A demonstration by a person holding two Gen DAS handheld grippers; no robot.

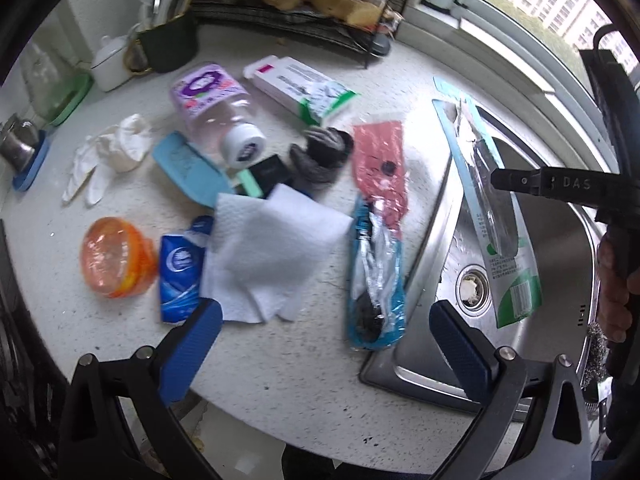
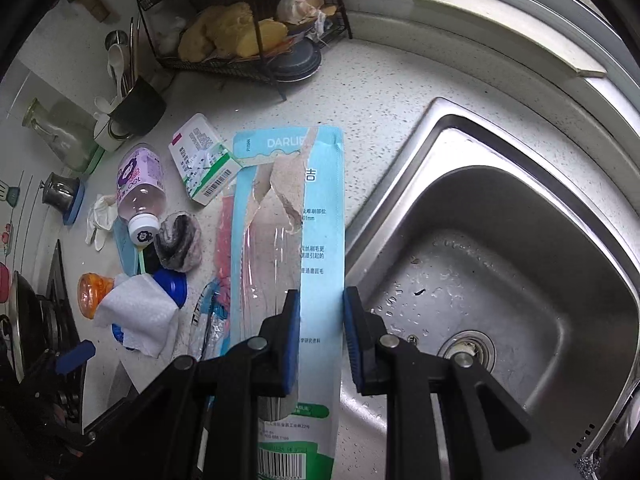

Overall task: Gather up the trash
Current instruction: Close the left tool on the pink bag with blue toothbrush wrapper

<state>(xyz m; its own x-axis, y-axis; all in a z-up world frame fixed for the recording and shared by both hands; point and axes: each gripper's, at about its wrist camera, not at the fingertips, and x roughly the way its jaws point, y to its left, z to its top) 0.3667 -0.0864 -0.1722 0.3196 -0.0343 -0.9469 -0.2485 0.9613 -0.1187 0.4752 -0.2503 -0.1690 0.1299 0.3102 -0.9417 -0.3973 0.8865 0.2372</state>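
Observation:
My right gripper [image 2: 320, 336] is shut on a long light-blue toothbrush package [image 2: 316, 200], torn open at the top, and holds it over the sink edge; the package also shows in the left wrist view [image 1: 480, 184]. My left gripper [image 1: 324, 344] is open and empty above the counter front. Trash lies on the white counter: a white paper towel [image 1: 268, 256], a blue and red wrapper [image 1: 376, 240], a blue pouch [image 1: 180, 276], an orange cup [image 1: 114, 256], a clear bottle [image 1: 220, 112], a white and green box [image 1: 300, 88], a white glove [image 1: 108, 156].
A steel sink [image 2: 500, 264] fills the right, its drain [image 2: 466, 352] below. A black wire rack [image 2: 248, 40] with food stands at the back. A dark utensil cup [image 2: 138, 108] and a glass jar [image 2: 60, 136] stand at back left. A stove [image 2: 36, 320] lies left.

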